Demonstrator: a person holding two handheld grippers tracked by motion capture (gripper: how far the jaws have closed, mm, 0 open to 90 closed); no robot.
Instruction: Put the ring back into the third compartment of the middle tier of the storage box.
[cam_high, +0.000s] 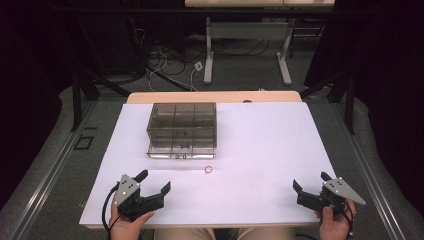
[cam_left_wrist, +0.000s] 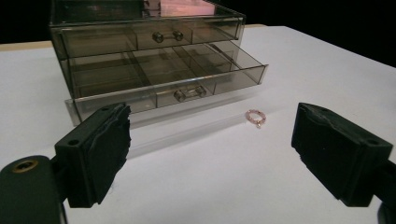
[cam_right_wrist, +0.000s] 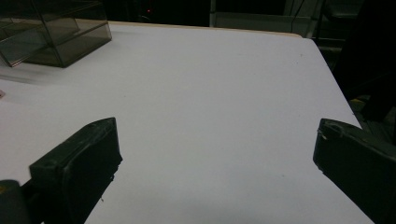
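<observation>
A: Where is the ring (cam_high: 208, 169), and which way does it lie?

B: Flat on the white table (cam_high: 260, 145), just in front of the smoky drawer box (cam_high: 182, 129), near its right front corner. Seen from above it is a small pink loop with no long axis to speak of. It lies nearer the left gripper (cam_high: 154, 181) than the right gripper (cam_high: 308, 182), and touches neither.

A: Does the left gripper view add anything?

B: Yes. There the ring (cam_left_wrist: 255, 116) looks beaded, with a tiny knob or charm on the side facing the camera. It sits between the wide-apart jaws, farther off. That view also shows the lower drawer (cam_left_wrist: 168, 77) pulled out and the upper drawer (cam_left_wrist: 149, 35) pushed in.

A: Anything in the drawers?

B: The lower drawer's compartments look bare; I cannot tell for the upper one.

A: And the right gripper?

B: Its jaws are spread wide too, holding nothing, over bare table. Its view catches a corner of the box (cam_right_wrist: 56, 32) at the upper left.
</observation>
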